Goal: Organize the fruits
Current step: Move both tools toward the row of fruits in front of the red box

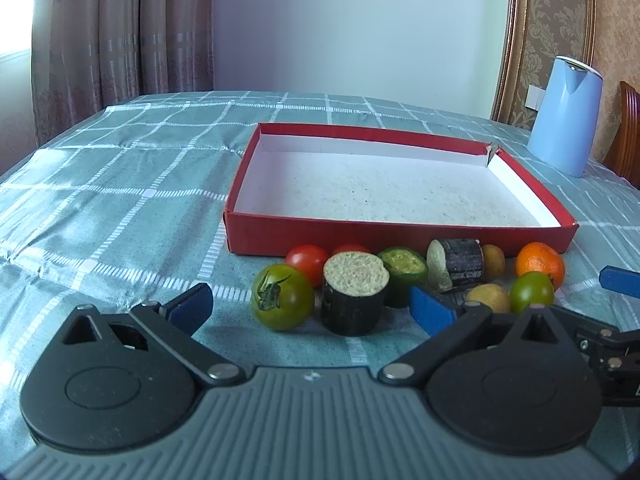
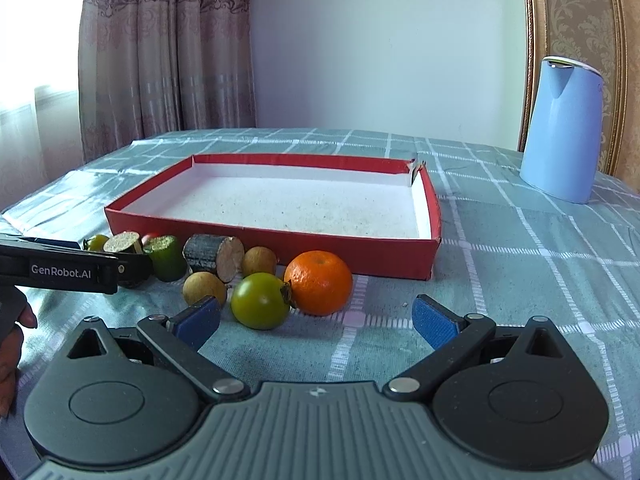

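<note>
I see the red box (image 1: pixel 396 236) bare on the checked cloth (image 1: pixel 120 200), fruit lined along its near wall: orange (image 2: pixel 319 282), green tomatoes (image 1: pixel 282 297), perhaps longans (image 2: pixel 204 289). My left gripper (image 1: pixel 310 310) and right gripper (image 2: pixel 316 322) gape wide, gripping nothing.

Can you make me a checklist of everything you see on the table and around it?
Surface: table under a green checked cloth.
Job's things: empty red box; in front of it, tomatoes, sugarcane pieces, longans, an orange.
Clutter: blue kettle at the far right.
Grippers: left hand-held gripper open, empty; right hand-held gripper open, empty.
Cables: nothing seen.
Surroundings: curtains, white wall.
</note>
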`<act>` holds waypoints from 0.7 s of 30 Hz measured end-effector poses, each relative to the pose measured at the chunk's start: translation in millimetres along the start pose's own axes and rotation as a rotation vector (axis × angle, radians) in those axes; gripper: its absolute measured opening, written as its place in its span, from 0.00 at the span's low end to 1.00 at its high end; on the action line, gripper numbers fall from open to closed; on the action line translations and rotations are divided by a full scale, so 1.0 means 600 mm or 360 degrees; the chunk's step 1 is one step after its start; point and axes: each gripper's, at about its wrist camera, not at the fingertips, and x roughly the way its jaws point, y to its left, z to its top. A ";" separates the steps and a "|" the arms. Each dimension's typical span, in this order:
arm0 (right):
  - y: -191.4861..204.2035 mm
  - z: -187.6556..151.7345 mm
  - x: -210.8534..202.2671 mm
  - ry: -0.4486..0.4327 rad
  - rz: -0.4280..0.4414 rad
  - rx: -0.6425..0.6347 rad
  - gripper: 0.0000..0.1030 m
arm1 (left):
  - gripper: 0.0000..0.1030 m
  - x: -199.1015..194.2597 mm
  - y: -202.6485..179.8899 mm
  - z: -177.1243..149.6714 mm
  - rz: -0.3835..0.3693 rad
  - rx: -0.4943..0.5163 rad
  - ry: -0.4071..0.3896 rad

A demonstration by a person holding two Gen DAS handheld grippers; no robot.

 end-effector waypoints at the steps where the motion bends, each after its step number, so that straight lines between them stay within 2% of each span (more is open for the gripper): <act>1: 0.000 0.000 0.001 0.0005 -0.0003 0.0000 1.00 | 1.00 0.000 0.000 0.000 -0.0001 0.0000 0.0001; 13: 0.001 0.000 0.001 0.0003 -0.0003 -0.0007 0.99 | 1.00 0.005 0.005 0.000 -0.0005 0.0024 0.0026; 14: 0.001 0.001 0.000 -0.0005 -0.0009 -0.0002 0.95 | 1.00 0.004 0.005 -0.001 -0.0006 0.0023 0.0016; 15: 0.000 -0.001 -0.001 -0.0009 -0.0012 0.0009 0.81 | 1.00 0.004 0.005 -0.001 -0.0005 0.0024 0.0020; 17: 0.000 -0.003 -0.001 0.0010 0.0053 0.0020 0.69 | 1.00 0.006 0.007 0.001 0.0027 0.0065 0.0057; 18: 0.003 -0.003 0.000 0.0031 0.0066 0.0008 0.66 | 1.00 0.006 0.007 0.001 0.0027 0.0063 0.0059; 21: 0.009 -0.004 0.000 0.0029 0.0062 -0.0022 0.66 | 1.00 0.006 0.008 0.001 0.0030 0.0071 0.0064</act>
